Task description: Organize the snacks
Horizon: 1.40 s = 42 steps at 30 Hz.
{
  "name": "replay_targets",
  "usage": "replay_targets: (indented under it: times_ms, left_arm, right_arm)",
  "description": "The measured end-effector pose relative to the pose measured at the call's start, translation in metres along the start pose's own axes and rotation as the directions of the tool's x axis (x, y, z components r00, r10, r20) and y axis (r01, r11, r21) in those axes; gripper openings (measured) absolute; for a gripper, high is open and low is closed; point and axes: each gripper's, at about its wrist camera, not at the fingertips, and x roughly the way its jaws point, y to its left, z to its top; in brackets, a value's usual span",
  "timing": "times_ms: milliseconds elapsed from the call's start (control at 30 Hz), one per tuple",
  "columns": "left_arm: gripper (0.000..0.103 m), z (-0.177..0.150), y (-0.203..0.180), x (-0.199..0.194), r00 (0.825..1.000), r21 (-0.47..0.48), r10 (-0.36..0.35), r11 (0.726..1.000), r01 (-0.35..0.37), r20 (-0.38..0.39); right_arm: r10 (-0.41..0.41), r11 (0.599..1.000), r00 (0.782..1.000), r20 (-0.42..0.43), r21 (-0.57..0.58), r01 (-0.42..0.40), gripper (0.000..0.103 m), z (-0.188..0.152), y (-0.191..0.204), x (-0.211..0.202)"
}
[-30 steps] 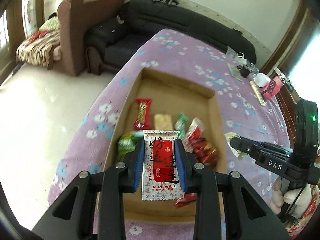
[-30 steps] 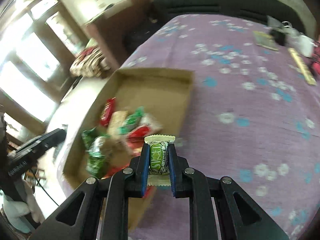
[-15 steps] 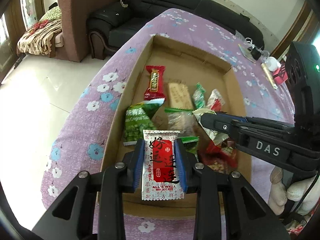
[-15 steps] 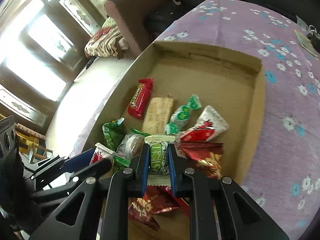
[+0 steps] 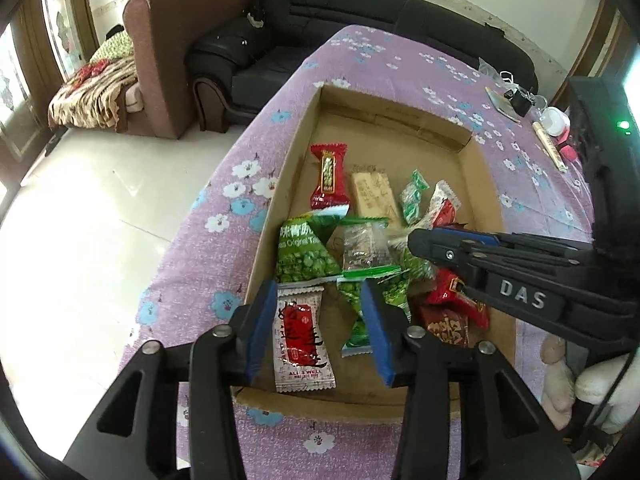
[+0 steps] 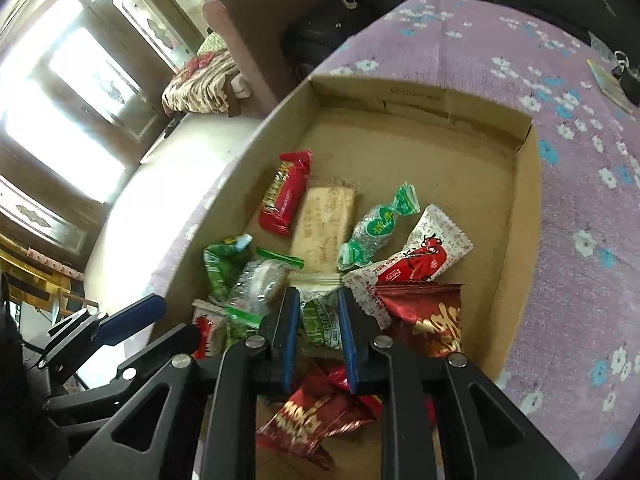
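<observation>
Left tool (image 5: 318,322) just spread wide; red-and-white packet (image 5: 302,338) dropped, lying in cardboard box (image 5: 486,184) at 6 o'clock wall. Right tool (image 6: 318,330) narrow, pinching green-and-white packet (image 6: 320,320) over pile. Next release likely.

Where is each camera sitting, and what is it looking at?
Left wrist: sits on the left gripper, looking down at the box; jaws just opened around a red-and-white packet.
Right wrist: sits on the right gripper, looking down at a green packet between its fingers.
Both show the box and each other's gripper.
</observation>
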Motion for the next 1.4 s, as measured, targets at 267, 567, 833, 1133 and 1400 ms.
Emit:
replay_targets:
  times_ms: [267,567,833,1133,1400]
  left_arm:
    - [0.053,0.006,-0.017,-0.016,0.999,0.053,0.009,0.999,-0.011,0.039]
    - [0.058,-0.004,-0.052,-0.045,0.996,0.073,0.054,0.996,-0.059,0.074]
    - [0.061,-0.028,-0.098,-0.078,0.988,0.062,0.11,0.991,-0.117,0.11]
    - [0.064,-0.049,-0.149,-0.137,0.946,0.025,0.16,0.984,-0.174,0.282]
    - [0.089,-0.068,-0.156,-0.241,0.74,-0.138,0.3,0.952,-0.274,0.601]
  right_arm:
    - [-0.038,0.998,0.998,0.059,0.049,0.035,0.021,-0.006,-0.008,-0.036]
    - [-0.032,0.998,0.992,0.12,0.055,0.025,0.026,-0.023,-0.023,-0.078]
    - [-0.005,0.999,0.989,0.147,0.036,0.0,0.03,-0.065,-0.05,-0.118]
    - [-0.002,1.0,0.983,0.185,0.015,-0.001,0.032,-0.105,-0.075,-0.158]
    - [0.056,0.993,0.966,0.253,-0.116,-0.028,0.035,-0.125,-0.048,-0.192]
